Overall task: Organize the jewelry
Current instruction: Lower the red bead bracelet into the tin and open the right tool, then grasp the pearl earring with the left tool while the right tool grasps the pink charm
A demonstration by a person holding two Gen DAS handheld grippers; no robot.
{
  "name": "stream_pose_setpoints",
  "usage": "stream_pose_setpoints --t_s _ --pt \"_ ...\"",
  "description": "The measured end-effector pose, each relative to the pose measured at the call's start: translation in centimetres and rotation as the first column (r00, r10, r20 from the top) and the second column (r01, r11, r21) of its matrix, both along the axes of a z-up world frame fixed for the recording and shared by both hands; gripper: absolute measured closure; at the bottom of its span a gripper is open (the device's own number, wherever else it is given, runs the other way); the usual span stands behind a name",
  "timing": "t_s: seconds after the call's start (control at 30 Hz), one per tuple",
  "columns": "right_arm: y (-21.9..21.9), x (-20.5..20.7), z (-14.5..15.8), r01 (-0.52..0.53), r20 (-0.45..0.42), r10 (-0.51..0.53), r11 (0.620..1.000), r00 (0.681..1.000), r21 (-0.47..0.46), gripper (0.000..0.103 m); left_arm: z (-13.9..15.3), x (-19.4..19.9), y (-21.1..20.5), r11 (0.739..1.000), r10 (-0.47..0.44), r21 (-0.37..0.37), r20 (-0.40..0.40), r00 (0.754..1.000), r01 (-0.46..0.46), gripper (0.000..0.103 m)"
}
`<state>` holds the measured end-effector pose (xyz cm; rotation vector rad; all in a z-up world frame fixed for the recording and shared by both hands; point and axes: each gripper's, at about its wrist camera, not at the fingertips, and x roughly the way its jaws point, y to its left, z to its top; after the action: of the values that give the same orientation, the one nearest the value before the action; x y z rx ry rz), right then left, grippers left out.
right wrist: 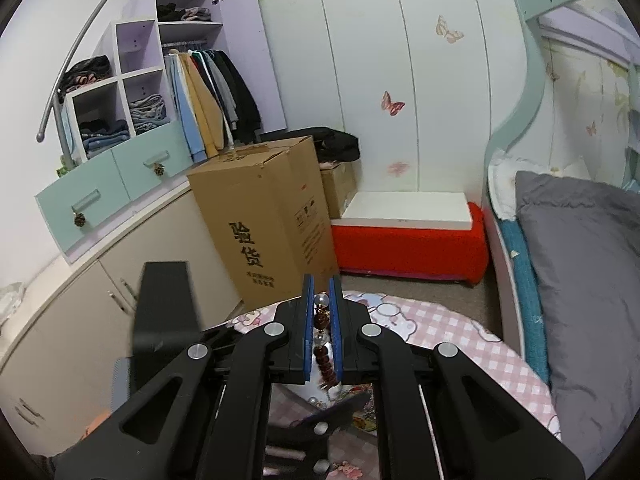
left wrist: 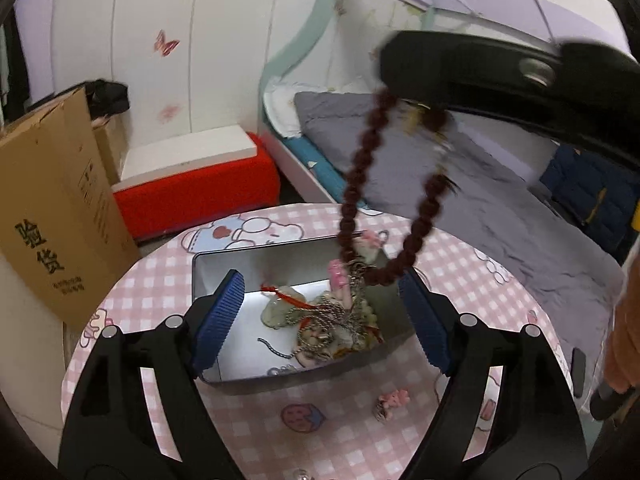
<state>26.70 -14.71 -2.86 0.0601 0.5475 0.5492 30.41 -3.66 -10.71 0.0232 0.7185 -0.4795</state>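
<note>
dark brown beads [left wrist: 362, 168] hang in a long loop from the right claw [left wrist: 404, 80], which reaches in from the upper right of the left wrist view, blurred. the loop's lower end dips to the far right corner of the open metal tin [left wrist: 224, 264], in front of the heap of jewelry; whether it touches the heap cannot be told. in the right wrist view the right claw [right wrist: 322, 332] is nearly closed, its blue pads [right wrist: 307, 328] pinching the bead string [right wrist: 322, 354], with a clear bead showing at the tip between them. the left claw [left wrist: 320, 320] is wide open and holds nothing, its two blue ribbed pads [left wrist: 222, 320] standing either side of the tin, the left pad over the tin's near left corner and the right pad at its right wall. inside the tin lies a tangle of pale green pendants [left wrist: 276, 308], a silver chain [left wrist: 332, 316], a red cord [left wrist: 270, 289] and a pink piece [left wrist: 338, 276]. the tin sits on a round bench [left wrist: 160, 280] covered in a pink checked cloth with cartoon prints. just beside the tin, on the near side, a small pink charm [left wrist: 390, 400] lies on the cloth. beyond the bench stand a cardboard box [left wrist: 52, 216] at the left, a red stool with a white top [left wrist: 192, 176], and a bed with a grey quilt [left wrist: 500, 216] at the right.
</note>
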Motion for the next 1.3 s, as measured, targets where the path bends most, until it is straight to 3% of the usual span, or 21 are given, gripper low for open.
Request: stream_pose_setpoints --t_s 0.03,0.1,0.3,0.5,0.7,1.0,1.3 --pt "0.1 0.0 -0.1 0.0 -0.001 0.0 1.0 1.0 -0.004 0.097 -0.1 0.2 0.1 1.0 0.003 -0.004 -0.007 1.0 -0.003 0.04" --pt "0.1 0.2 -0.4 -0.003 -0.009 0.003 1.0 1.0 -0.007 0.097 -0.5 0.8 0.2 1.0 0.012 0.002 -0.036 0.999 -0.012 0.049" --pt "0.1 1.0 -2.1 0.003 -0.065 -0.004 1.0 0.998 -0.014 0.097 -1.6 1.9 0.9 0.998 0.06 0.03 -0.093 0.994 -0.058 0.049" --pt "0.1 1.7 -4.5 0.017 -0.138 -0.021 0.999 0.99 -0.036 0.094 -3.1 2.2 0.6 0.997 0.055 0.063 -0.147 0.988 -0.046 0.049" --pt "0.0 1.6 -5.3 0.027 -0.169 -0.035 0.998 0.985 -0.05 0.094 -2.8 1.5 0.6 0.997 0.041 0.065 -0.145 0.989 -0.032 0.048" --pt "-0.7 -1.5 -5.5 0.042 -0.157 -0.053 0.996 0.986 -0.073 0.09 -1.2 -2.7 3.0 0.998 0.05 0.032 -0.099 0.994 -0.047 0.048" --pt "-1.7 -5.4 -8.6 0.063 -0.212 -0.081 0.994 0.974 -0.091 0.084 -3.0 -7.9 4.6 0.997 0.072 0.04 -0.125 0.99 -0.067 0.048"
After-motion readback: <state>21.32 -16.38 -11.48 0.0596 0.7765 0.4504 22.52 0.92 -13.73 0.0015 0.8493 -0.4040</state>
